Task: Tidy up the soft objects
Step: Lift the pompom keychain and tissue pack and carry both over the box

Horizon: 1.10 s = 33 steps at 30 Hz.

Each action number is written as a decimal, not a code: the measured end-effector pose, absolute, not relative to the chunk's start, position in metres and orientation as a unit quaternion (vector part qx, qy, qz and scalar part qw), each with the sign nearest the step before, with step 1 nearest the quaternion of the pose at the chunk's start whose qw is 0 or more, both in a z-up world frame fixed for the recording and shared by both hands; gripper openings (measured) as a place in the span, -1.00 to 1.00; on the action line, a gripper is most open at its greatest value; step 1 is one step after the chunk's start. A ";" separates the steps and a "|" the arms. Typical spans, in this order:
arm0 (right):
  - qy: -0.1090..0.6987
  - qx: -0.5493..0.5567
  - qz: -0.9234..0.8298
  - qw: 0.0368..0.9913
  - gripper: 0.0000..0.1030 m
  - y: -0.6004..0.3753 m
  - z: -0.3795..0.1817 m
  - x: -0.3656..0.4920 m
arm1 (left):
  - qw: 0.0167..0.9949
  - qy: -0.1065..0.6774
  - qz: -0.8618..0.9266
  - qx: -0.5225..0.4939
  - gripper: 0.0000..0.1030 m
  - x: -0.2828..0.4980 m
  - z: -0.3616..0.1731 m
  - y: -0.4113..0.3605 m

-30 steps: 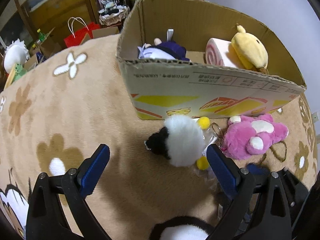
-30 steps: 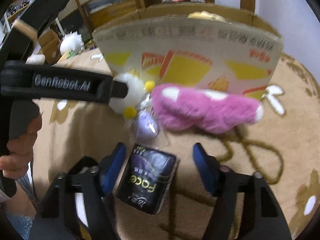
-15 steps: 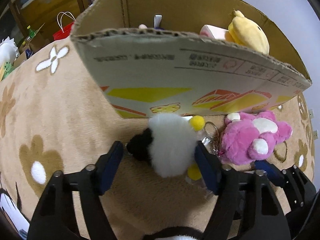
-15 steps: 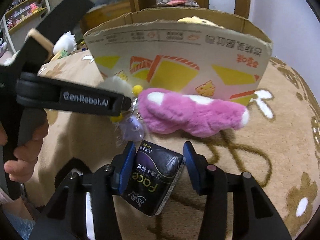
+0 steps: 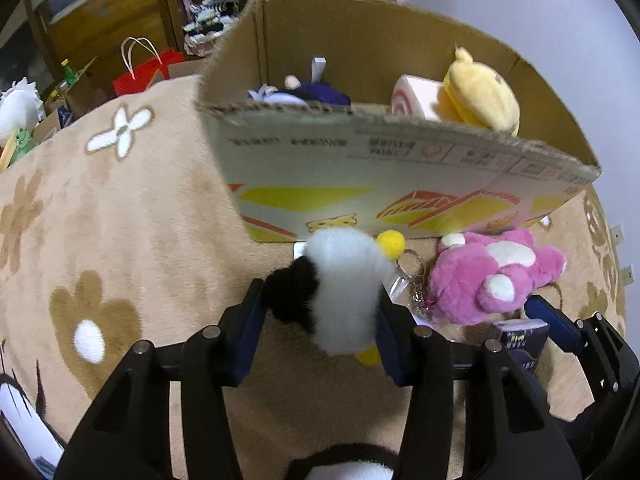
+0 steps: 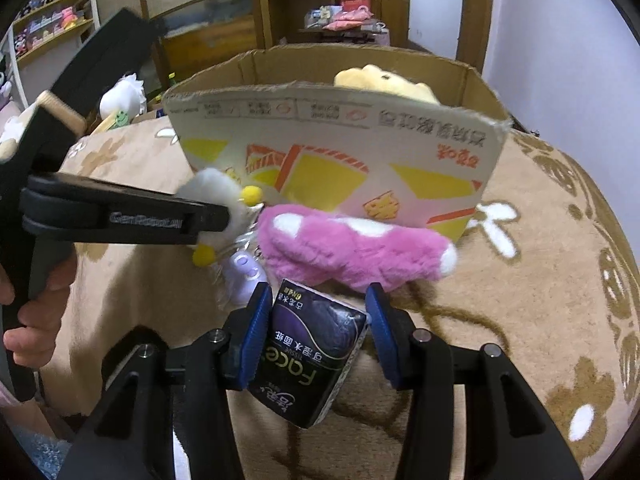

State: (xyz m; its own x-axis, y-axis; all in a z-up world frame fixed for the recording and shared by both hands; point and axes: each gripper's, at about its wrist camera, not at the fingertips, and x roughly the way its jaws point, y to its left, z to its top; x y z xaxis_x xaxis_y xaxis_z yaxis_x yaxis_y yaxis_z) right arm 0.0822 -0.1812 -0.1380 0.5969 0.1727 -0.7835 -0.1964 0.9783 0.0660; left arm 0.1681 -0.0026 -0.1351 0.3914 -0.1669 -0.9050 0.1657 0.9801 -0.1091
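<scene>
My left gripper (image 5: 318, 316) is shut on a white and black plush penguin (image 5: 340, 288) with yellow pompoms and holds it just above the rug, in front of the cardboard box (image 5: 360, 168). My right gripper (image 6: 316, 320) is shut on a dark purple tissue pack (image 6: 310, 354), lifted off the rug. A pink plush paw (image 6: 352, 248) lies on the rug against the box front. The box holds a yellow plush (image 5: 480, 96), a pink roll cake plush (image 5: 412, 96) and a dark blue doll (image 5: 308, 94).
A beige flower-patterned rug (image 5: 120, 220) covers the surface. A small lilac toy in clear wrap (image 6: 244, 270) and a keyring (image 5: 408, 264) lie between penguin and pink paw. A red bag (image 5: 148, 68) and shelves stand behind. The left gripper's arm (image 6: 120, 216) crosses the right view.
Both grippers have closed: the left on the penguin, the right on the tissue pack. Both objects have lifted slightly off the rug.
</scene>
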 end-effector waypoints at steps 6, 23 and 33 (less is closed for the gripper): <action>0.416 0.000 0.099 0.904 -0.02 -0.190 -0.126 0.078 | 0.852 0.518 -0.081 0.007 -0.05 0.142 -0.120 -0.001; 0.355 0.014 0.084 0.931 -0.03 -0.214 -0.088 0.077 | 0.879 0.474 -0.049 0.022 -0.05 0.104 -0.084 0.003; 0.315 0.021 0.073 0.946 -0.03 -0.224 -0.064 0.067 | 0.904 0.426 -0.034 0.018 -0.05 0.090 -0.058 0.011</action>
